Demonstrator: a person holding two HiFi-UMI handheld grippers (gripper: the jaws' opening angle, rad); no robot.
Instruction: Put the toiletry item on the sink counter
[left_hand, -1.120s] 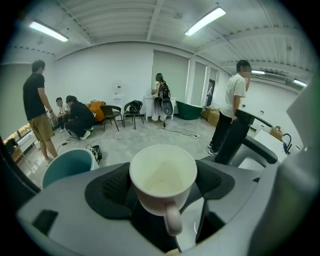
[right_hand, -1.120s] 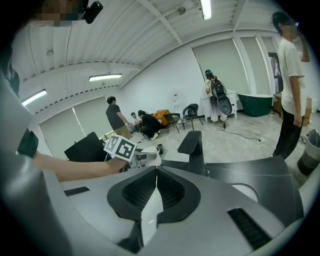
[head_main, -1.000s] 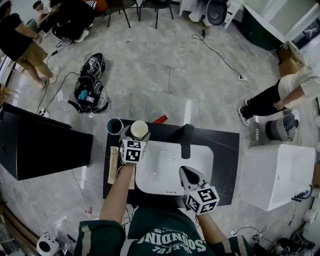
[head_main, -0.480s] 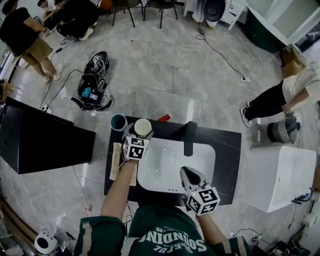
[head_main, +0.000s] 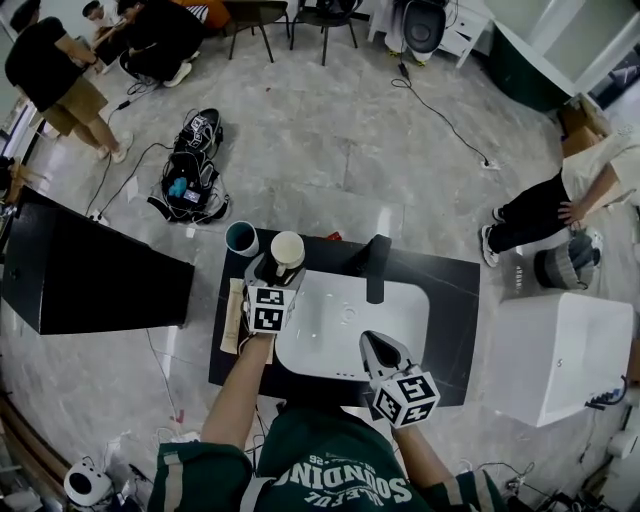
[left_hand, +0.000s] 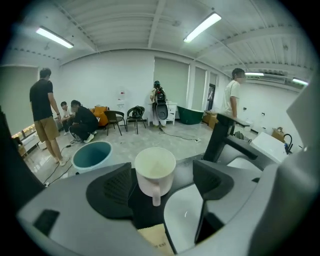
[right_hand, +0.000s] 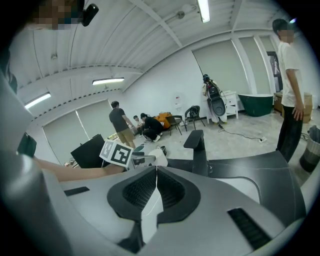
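A cream mug stands upright on the black sink counter, beside a teal cup. My left gripper is open just behind the mug. In the left gripper view the mug sits between the two wide-apart pads, handle toward me, held by neither. A tan flat packet lies on the counter's left strip, under my left arm. My right gripper is shut and empty over the front rim of the white basin; its pads meet.
A black faucet rises behind the basin. A small red item lies at the counter's far edge. A black cabinet stands left, a white unit right. Bags and cables lie on the floor; people stand around.
My left gripper has drawn back toward me, away from the cream mug, which stays put beside the teal cup. The right gripper has not moved.
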